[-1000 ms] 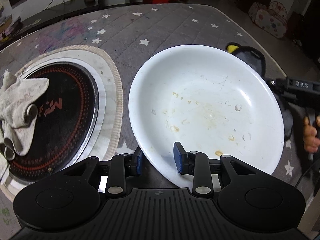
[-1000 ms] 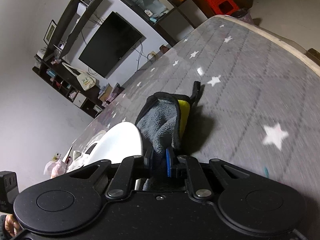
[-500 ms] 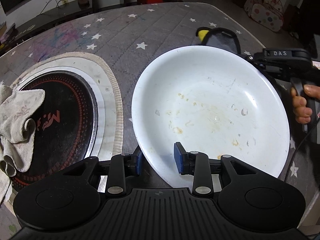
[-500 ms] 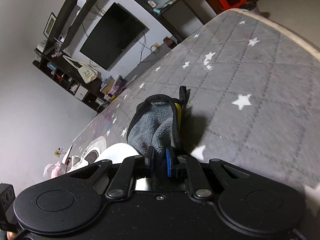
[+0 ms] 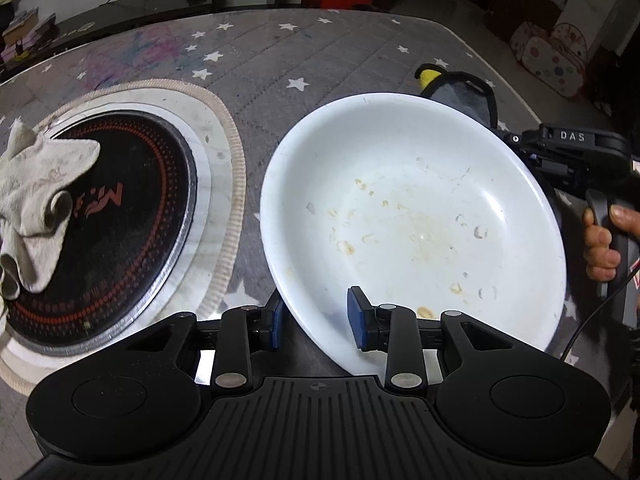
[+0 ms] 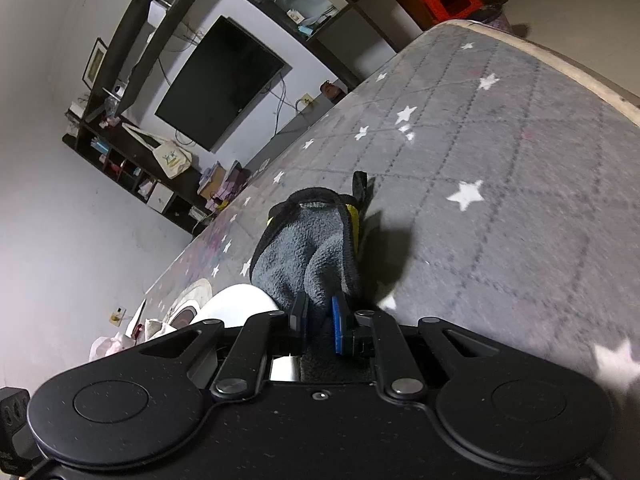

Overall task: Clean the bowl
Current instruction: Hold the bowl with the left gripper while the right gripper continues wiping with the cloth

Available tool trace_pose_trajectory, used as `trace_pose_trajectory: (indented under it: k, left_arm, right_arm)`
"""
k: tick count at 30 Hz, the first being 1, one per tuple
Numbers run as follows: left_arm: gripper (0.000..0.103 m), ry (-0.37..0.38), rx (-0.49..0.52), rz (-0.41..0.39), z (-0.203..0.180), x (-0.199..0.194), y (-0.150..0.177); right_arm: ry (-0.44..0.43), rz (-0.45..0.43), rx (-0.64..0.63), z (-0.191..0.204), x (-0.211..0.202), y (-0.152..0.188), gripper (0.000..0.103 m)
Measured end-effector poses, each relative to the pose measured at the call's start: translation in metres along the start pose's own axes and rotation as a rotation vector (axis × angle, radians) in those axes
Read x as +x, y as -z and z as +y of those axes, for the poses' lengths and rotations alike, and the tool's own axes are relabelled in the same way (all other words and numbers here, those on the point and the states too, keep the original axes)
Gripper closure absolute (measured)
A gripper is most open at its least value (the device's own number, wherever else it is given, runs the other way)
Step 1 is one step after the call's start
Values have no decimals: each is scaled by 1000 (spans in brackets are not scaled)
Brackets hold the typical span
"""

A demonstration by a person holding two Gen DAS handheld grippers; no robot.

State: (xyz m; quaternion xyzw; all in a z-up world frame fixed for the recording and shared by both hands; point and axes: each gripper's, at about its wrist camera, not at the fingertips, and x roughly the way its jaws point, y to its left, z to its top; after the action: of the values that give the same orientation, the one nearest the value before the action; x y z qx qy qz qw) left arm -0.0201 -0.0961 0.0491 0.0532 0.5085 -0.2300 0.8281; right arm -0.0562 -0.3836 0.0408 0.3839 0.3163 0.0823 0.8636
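A person with 2 handheld grippers steadies a dirty white bowl [image 5: 416, 216] and holds a cleaning cloth ready.

The left gripper [image 5: 316, 316] pinches the bowl's near rim, 1 pad inside and 1 outside, tilting it so the dried yellowish food specks face up. The bowl sits on the star-patterned table [image 5: 248, 60], right of a round black cooktop [image 5: 112, 216]. The right gripper [image 6: 318, 322], jaws narrow, clamps a grey-and-yellow cloth [image 6: 308, 256] just beyond the bowl's far right rim, likely to wipe next.
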Motion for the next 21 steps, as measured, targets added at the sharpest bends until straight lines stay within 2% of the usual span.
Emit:
trace_pose_trajectory:
  k: [10,21]
  left_arm:
    - [70,18,-64,-10,-5,-6,13]
    - [68,30,-92,-21,-11,-11,22]
  right_arm:
    - [-5,-32,39,-9,-27,19,89]
    - [-3,-52,34,-10,-64,60,89]
